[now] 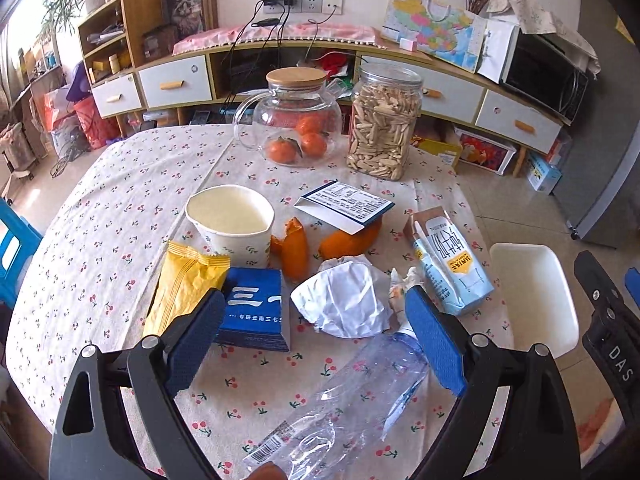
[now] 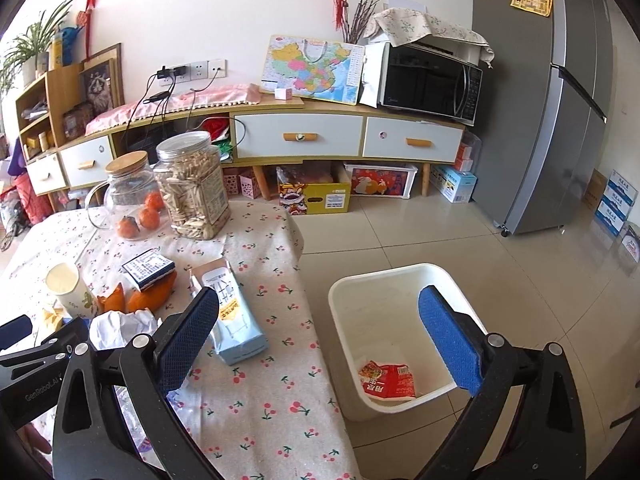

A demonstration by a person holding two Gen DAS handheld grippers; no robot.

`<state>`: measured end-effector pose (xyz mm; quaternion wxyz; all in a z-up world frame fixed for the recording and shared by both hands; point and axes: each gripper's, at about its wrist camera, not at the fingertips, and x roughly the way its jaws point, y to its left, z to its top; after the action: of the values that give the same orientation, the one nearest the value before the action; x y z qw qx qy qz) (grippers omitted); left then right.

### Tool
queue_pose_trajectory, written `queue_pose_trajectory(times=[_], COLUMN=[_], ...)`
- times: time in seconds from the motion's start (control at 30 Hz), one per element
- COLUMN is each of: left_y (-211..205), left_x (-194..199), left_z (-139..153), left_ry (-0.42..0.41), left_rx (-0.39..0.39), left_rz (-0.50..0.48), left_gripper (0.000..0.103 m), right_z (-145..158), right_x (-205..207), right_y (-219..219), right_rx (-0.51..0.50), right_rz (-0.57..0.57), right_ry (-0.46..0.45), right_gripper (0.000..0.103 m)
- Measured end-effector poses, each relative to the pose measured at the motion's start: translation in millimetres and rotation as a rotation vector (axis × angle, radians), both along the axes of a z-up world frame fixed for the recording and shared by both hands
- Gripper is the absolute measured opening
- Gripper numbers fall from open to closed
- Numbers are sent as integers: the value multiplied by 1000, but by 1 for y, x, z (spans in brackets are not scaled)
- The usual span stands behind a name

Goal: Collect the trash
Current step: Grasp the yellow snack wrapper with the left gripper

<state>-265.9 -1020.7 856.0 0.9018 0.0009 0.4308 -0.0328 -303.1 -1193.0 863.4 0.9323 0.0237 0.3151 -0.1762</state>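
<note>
Left hand-held gripper (image 1: 316,316), released and empty, hovers over litter scattered on the cherry-print cloth counter (image 1: 120,208): crumpled white paper (image 1: 344,300), crushed clear plastic bottle (image 1: 352,396), glossy blue-and-white milk carton (image 1: 448,260), yellow foil wrapper (image 1: 180,288) and orange peel (image 1: 296,248). Right hand-held gripper (image 2: 320,332), likewise released and empty, hangs above the white plastic bin (image 2: 340,300) on the floor beside the counter, placed for easy dropping; 1 red packet (image 2: 388,380) lies inside.

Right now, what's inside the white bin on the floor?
White bin holds one red snack wrapper lying on the bottom. The right claw's finger covers part of the interior; nothing else visible.
</note>
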Motion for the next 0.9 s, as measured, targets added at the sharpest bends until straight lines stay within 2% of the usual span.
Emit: queue_pose_trajectory(times=[0.27,0.47,0.63,0.77,0.9], left_y=[53,88,104,117,130], left_x=[10,25,33,40,42], left_z=[-11,-32,-51,-67,-69], left_ry=[60,127,181,245,254], left_rx=[2,-15,2,-41,-106], left_rz=[60,90,80,66,69], left_gripper=[89,89,89,89,86], right_z=[-7,-14,-21,-29,-39], right_x=[17,29,41,54,64], right_y=[47,72,83,91,98], right_rx=[6,19,51,53,64], right_rz=[87,134,168,229,306], right_ry=[17,42,81,123,182], right_gripper=[96,96,96,96,96])
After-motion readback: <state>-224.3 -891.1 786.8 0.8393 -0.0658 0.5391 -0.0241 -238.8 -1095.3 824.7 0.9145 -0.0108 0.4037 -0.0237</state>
